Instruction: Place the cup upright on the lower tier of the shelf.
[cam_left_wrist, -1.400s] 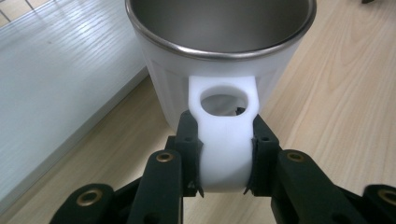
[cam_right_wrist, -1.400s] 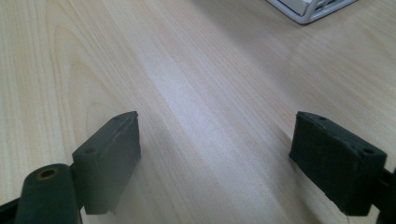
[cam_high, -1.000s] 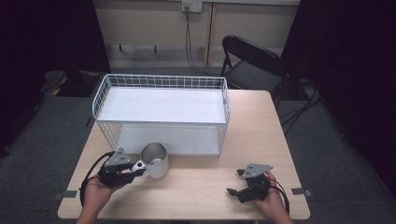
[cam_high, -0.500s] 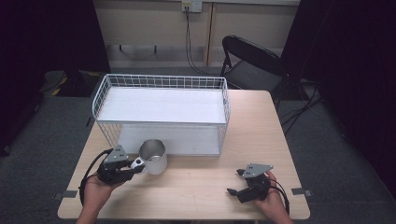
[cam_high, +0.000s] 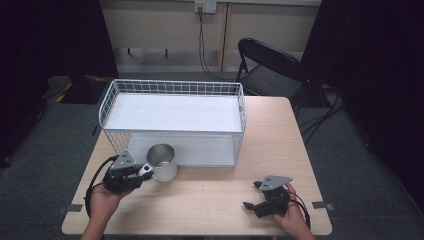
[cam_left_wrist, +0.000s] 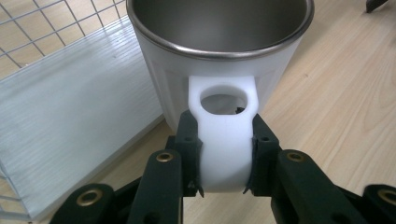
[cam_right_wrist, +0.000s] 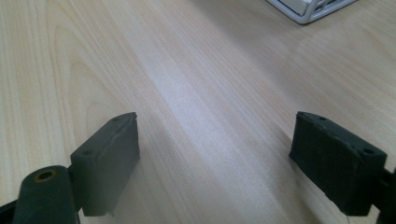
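The white mug with a steel-lined inside (cam_high: 162, 161) stands upright at the front-left part of the pale wooden table (cam_high: 280, 140), just in front of the white wire basket (cam_high: 172, 121). Its flat white handle (cam_left_wrist: 224, 140) points toward me, and the fingers (cam_left_wrist: 187, 140) of my left gripper (cam_high: 131, 173) are clamped on that handle from both sides. From the left gripper view, the mug's rim rises above the handle, with the basket's ribbed white floor to its left. My right gripper (cam_high: 257, 195) rests low over the front-right of the table, well apart from the mug, its fingers (cam_right_wrist: 109, 161) spread wide with bare wood between them.
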